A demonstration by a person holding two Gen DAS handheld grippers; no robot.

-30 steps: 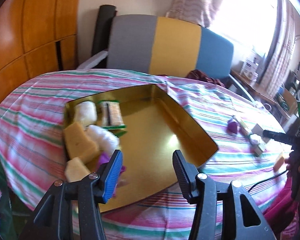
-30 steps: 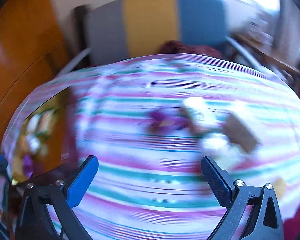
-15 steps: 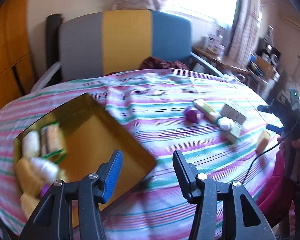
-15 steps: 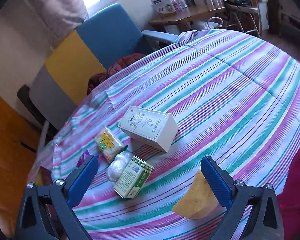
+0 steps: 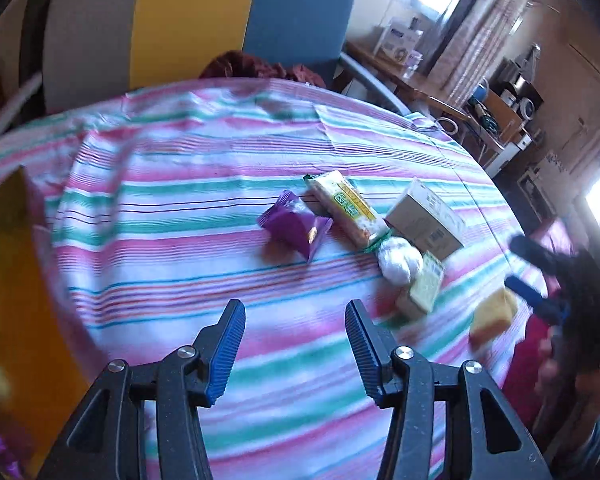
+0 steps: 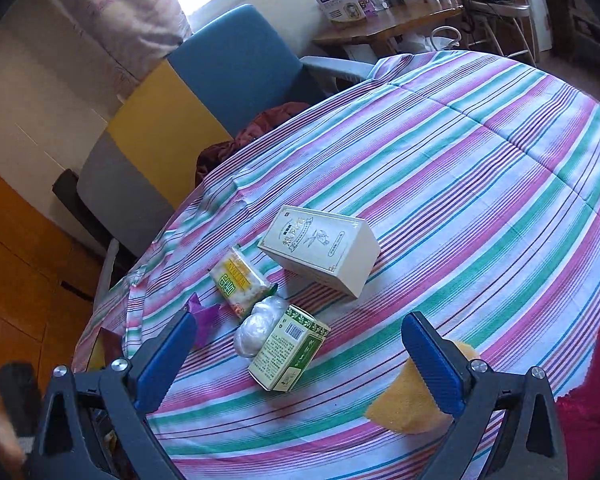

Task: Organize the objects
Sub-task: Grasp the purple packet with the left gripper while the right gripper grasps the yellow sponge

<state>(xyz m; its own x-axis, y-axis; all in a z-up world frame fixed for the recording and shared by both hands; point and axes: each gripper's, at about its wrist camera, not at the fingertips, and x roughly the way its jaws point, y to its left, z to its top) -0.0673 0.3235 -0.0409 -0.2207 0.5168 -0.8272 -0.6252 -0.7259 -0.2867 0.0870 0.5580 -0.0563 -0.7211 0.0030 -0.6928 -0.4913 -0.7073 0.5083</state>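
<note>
Loose items lie on the striped tablecloth [image 6: 480, 168]: a cream box [image 6: 320, 254], a yellow-green cracker packet [image 6: 240, 282], a white wrapped ball [image 6: 260, 324], a small green box [image 6: 288, 350], a purple packet [image 6: 204, 314] and a yellow sponge [image 6: 412, 404]. My right gripper [image 6: 300, 360] hovers open just short of the green box, and its right finger partly hides the sponge. My left gripper [image 5: 294, 344] is open and empty, short of the purple packet [image 5: 296, 226] and the cracker packet [image 5: 346, 208]. The right gripper [image 5: 540, 276] shows blurred by the sponge [image 5: 494, 314].
A gold tray [image 5: 8, 280] holding sorted items lies at the left edge of the left wrist view. An armchair [image 6: 236, 64] in grey, yellow and blue stands behind the table, with a dark red cloth [image 6: 260, 128] on its seat. A cluttered wooden desk [image 6: 388, 24] stands at the back right.
My left gripper swung right, from over the gold tray to the loose items. The right view rolled and came to rest over the items; it held still in the last half second.
</note>
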